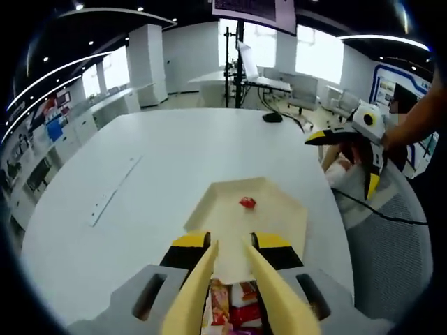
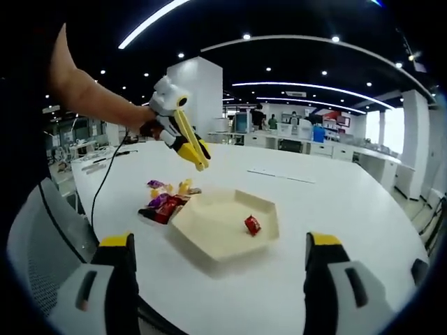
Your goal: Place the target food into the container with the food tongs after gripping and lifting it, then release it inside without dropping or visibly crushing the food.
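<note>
One red-wrapped candy (image 2: 252,225) lies inside the cream hexagonal tray (image 2: 209,241) on the white table (image 2: 335,202), resting toward one side of the tray floor and clear of its walls; the left gripper view shows it too (image 1: 247,202), near the far end of the tray (image 1: 286,216). Just beside the tray, on the table, sits a loose heap of wrapped candies (image 2: 166,199) in purple, yellow and red wrappers, touching or nearly touching the tray's outer edge.

The left gripper (image 2: 198,159), seen in the right gripper view with a person's hand (image 2: 150,127) around it, hangs in the air above that heap with cream-yellow food tongs (image 2: 188,139) clamped in its jaws. In the left gripper view the tongs (image 1: 234,293) rise from the bottom with their two arms slightly spread at the tips, pinching nothing, and the wrapped candies (image 1: 234,310) lie beneath and between them (partly hidden by the arms).

The right gripper (image 2: 216,262) has its jaws set wide apart and holds nothing; it appears in the left gripper view as well (image 1: 353,143), off beyond the table's edge beside a grey mesh chair (image 1: 391,244).
</note>
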